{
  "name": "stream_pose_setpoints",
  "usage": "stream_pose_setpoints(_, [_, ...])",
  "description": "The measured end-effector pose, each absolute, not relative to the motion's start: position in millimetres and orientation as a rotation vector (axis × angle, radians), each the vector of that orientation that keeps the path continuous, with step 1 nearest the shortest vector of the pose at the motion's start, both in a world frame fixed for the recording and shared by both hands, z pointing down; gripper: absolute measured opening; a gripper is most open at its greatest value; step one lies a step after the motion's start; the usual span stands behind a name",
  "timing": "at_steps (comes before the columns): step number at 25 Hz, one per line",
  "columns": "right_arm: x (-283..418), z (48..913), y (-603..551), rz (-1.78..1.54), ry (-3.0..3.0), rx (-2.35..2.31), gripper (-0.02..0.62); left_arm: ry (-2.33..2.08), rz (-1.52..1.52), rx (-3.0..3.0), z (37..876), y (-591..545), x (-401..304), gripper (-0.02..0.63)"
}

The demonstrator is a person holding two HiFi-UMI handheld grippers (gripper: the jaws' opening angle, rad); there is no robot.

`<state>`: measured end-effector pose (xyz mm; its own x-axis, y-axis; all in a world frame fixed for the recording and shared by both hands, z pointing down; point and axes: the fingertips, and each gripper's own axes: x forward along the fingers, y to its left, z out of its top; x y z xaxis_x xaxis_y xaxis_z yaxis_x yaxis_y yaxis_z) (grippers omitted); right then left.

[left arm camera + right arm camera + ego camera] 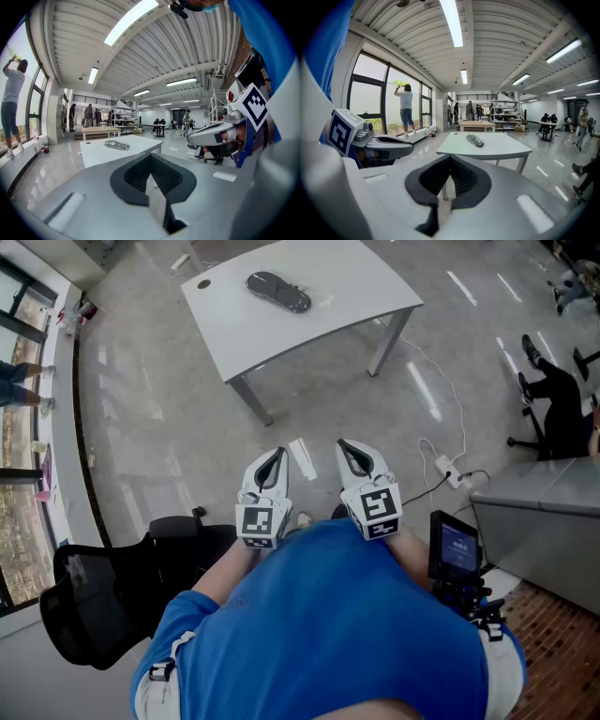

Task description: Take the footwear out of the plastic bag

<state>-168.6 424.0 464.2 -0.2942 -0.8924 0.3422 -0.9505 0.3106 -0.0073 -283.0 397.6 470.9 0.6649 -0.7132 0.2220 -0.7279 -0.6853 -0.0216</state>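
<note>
Left fingers: the pads of the left gripper (151,164) are pressed together, with nothing between them.
Right fingers: the right gripper (449,163) is likewise fully closed and empty.
Gripper pose: both are held side by side just in front of the person's blue shirt (328,624), close together but not touching. They point forward and slightly down, with their marker cubes facing up.
Below the grippers: bare glossy floor (187,427). A small white strip lies on it just ahead of the tips.
Plastic bag: the plastic bag (278,292) lies on the white table (328,320), well apart from both grippers and straight ahead of them. It sits flat, toward the table's far side.
Footwear: the footwear (475,140) is inside the bag. It shows as one dark, elongated shape, probably a single shoe, though it is too small to be sure.
Table: it has metal legs and a curved near edge. A small dark spot lies near one corner, and the rest of the top is bare.
To the left: a black office chair (94,606) stands beside the person. Beyond it is a row of tall windows, where another person (406,110) stands on the sill reaching up.
To the right: a small lit screen (456,547) on a mount is close to the person's side. A power strip (450,472) with a cable lies on the floor, beside a grey desk edge.
</note>
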Motion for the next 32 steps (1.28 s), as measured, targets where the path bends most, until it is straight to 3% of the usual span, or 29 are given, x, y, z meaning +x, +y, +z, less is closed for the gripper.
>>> stream_pose_setpoints(21, [-16, 468, 268, 0.361, -2.457, 1.516, 0.002, -1.394, 0.4, 2.761, 455, 251, -121, 0.006])
stream_pose_setpoints(32, [-24, 486, 201, 0.424, -2.481, 1.466, 0.002, -1.444, 0.426, 2.728, 470, 186, -130, 0.006])
